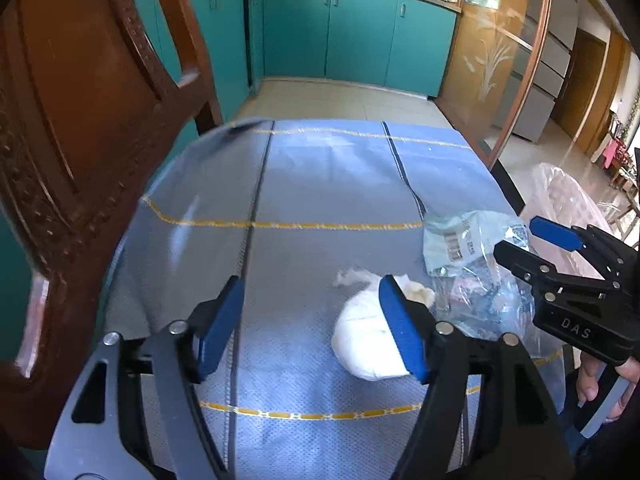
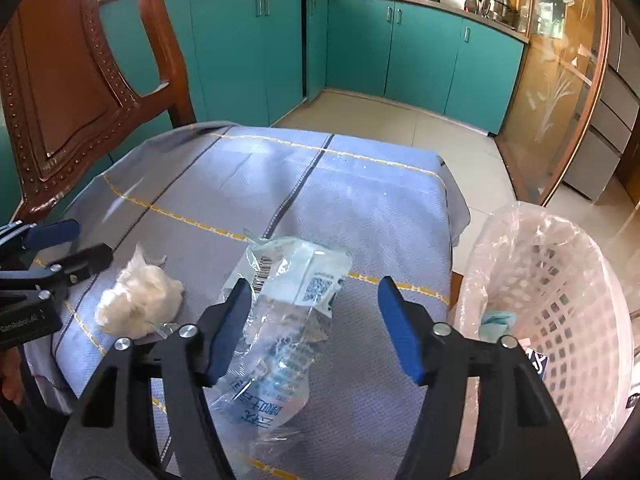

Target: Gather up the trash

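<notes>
While both jaws are standing open, right gripper [image 2: 314, 328] is hovering directly over plastic wrapper [image 2: 288, 304] lying lengthwise along its approach on tablecloth [image 2: 360, 208]; left gripper [image 1: 312, 326] is nearing tissue wad [image 1: 368, 336].

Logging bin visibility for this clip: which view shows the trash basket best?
The right wrist view: the lined pink basket shows its rim, lattice wall and contents. The left wrist view catches only its upper edge behind the right claw.

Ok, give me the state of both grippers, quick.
Left gripper: open, holding nothing, beside the white tissue wad.
Right gripper: open, holding nothing, over the clear plastic wrapper.
</notes>
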